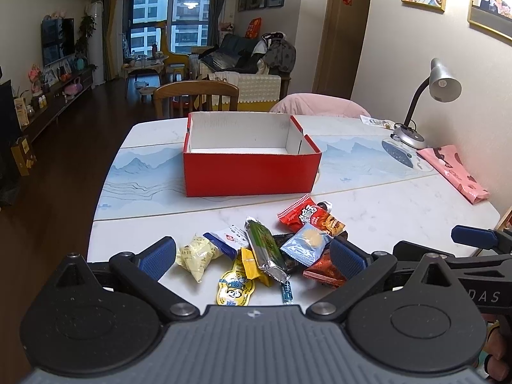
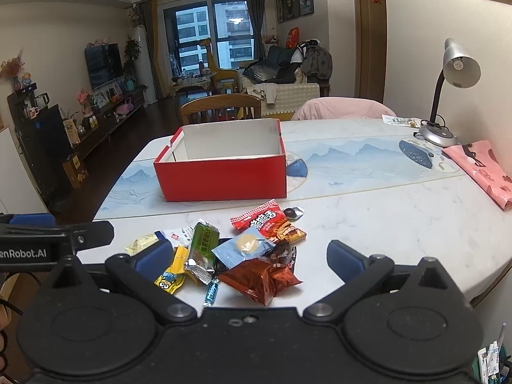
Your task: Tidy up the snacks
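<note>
A heap of several wrapped snacks lies near the table's front edge: a green bar [image 1: 265, 244] [image 2: 202, 244], a red packet [image 1: 310, 216] [image 2: 270, 222], a light blue packet [image 1: 305, 245] [image 2: 244, 246], a pale yellow packet [image 1: 196, 256] and a brown-red bag [image 2: 260, 280]. Behind them stands an open red box [image 1: 251, 169] [image 2: 224, 176] with a white, empty inside. My left gripper [image 1: 252, 257] is open just above the heap, holding nothing. My right gripper [image 2: 249, 257] is open too, fingers either side of the heap.
The white marble table [image 1: 400, 204] [image 2: 384, 224] carries a blue landscape mat. A grey desk lamp [image 1: 428, 96] [image 2: 448, 96] and a pink bag [image 1: 454, 172] [image 2: 486, 172] sit at the right. A wooden chair [image 1: 196, 99] and a pink-draped chair [image 2: 342, 108] stand behind the table.
</note>
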Tool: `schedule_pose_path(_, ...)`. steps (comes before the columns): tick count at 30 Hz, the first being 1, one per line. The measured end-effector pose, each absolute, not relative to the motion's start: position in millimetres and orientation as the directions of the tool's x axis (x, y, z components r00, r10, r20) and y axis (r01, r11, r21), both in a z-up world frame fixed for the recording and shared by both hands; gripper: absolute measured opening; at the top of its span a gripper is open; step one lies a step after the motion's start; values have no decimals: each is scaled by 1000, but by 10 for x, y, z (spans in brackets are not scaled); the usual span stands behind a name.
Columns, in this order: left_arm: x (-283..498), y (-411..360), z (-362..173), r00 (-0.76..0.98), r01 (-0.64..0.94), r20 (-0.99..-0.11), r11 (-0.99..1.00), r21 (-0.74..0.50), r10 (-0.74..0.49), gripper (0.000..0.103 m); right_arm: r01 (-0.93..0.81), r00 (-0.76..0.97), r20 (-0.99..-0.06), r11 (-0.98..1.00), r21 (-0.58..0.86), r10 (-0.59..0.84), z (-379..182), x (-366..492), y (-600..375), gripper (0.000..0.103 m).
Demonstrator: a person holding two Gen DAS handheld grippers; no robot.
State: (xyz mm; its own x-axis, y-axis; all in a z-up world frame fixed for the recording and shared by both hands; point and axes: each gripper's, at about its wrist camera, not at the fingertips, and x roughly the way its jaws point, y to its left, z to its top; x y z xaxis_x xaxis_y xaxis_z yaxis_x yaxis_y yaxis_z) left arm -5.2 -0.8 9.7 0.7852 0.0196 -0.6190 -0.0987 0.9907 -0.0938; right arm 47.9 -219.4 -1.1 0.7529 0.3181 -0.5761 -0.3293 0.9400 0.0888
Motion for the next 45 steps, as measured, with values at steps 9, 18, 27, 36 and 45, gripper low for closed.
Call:
schedule_pose_path(9,-85,48,140,795,-107,-607,990,-93,29,103,-316,775,-553,945,81,306,39,449,-2180,101)
schedule_pose_path(18,-73,85,147,795,-114,-605,989,-93,35,103,-327,779,-543,942,77,315,60,448,-2143,102)
schedule_pose_path(27,-70,133,147,795,-117,-605,989,-95,36,103,-322,783,-541,944,70,307,74,465,-2116,102)
schedule_pose_path(36,-60,158,137,795,-117,-605,988,-96,36,103,-320,785,-540,945,65,303,76,477,-2104,102)
schedule_pose_path(45,-14,163,113,788,-114,-615,989,-93,33,103,-325,784,-545,945,46,296,90,538,-2082,102)
